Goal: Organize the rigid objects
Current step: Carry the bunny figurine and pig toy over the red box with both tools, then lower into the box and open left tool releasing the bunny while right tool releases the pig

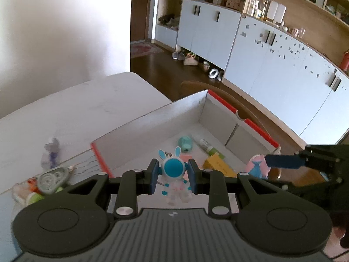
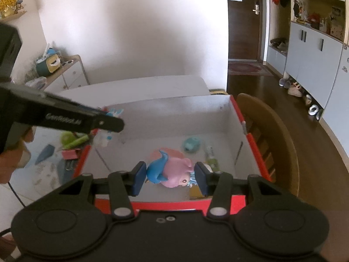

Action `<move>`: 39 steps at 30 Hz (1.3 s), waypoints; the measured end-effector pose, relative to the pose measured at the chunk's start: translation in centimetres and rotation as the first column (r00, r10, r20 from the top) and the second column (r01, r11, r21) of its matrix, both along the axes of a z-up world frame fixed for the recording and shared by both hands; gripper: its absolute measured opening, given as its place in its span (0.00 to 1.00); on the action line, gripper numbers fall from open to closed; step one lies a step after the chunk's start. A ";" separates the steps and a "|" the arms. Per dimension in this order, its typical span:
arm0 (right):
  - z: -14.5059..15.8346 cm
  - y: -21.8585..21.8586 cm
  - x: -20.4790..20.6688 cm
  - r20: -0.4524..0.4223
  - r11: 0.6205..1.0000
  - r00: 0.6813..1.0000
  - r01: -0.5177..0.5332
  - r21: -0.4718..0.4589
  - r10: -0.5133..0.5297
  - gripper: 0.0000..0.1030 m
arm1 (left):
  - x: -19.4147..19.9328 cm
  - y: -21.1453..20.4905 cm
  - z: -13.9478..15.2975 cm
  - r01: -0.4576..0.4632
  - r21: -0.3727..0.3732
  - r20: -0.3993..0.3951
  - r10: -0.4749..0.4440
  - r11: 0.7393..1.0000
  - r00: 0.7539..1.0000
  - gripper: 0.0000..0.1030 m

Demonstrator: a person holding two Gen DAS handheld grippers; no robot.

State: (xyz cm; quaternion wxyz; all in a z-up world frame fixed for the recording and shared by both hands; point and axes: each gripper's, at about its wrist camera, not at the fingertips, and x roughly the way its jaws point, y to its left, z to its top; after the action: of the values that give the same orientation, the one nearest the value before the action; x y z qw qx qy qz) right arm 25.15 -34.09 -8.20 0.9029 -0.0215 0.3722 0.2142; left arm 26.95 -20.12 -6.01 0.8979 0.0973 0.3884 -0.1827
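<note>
My left gripper (image 1: 173,174) is shut on a blue-and-white rabbit astronaut figure (image 1: 174,167), held above the near part of a white box with red edges (image 1: 152,118). My right gripper (image 2: 171,178) is shut on a pink pig toy with a blue fin (image 2: 174,174), just past the box's red near rim (image 2: 165,205). Each gripper shows in the other's view: the right gripper (image 1: 270,161) at the right, the left gripper (image 2: 117,124) at the left. On the box floor lie a teal toy (image 2: 192,144), a white-green tube (image 2: 210,155) and a yellow carton (image 1: 218,166).
Loose items lie on the white table left of the box: a grey case (image 1: 51,178), a small clear bottle (image 1: 51,152), a green thing (image 2: 69,138), a pink clip (image 2: 69,154). A wooden chair (image 2: 272,131) stands against the box's right side. Cabinets line the far wall.
</note>
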 end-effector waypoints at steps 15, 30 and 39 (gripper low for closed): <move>-3.7 -1.6 3.9 -0.031 0.998 0.999 -0.024 -0.065 0.022 0.46 | 7.2 -9.4 -4.7 0.105 0.094 -0.021 -0.103 0.990 0.994 0.27; -5.6 -1.5 5.0 -0.050 0.991 0.998 -0.041 -0.125 0.035 0.46 | 12.0 -14.6 -10.1 0.147 0.161 -0.078 -0.136 0.976 0.988 0.28; -5.7 -1.1 5.4 -0.067 0.992 0.997 -0.030 -0.126 0.022 0.47 | 13.7 -14.0 -11.8 0.083 0.163 -0.131 -0.062 0.983 0.989 0.28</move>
State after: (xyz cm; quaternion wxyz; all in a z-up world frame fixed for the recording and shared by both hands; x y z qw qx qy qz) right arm 30.50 -35.20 -13.94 0.8840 -0.0768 0.4143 0.2025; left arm 40.67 -34.09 -17.86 0.8531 0.1753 0.4542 -0.1876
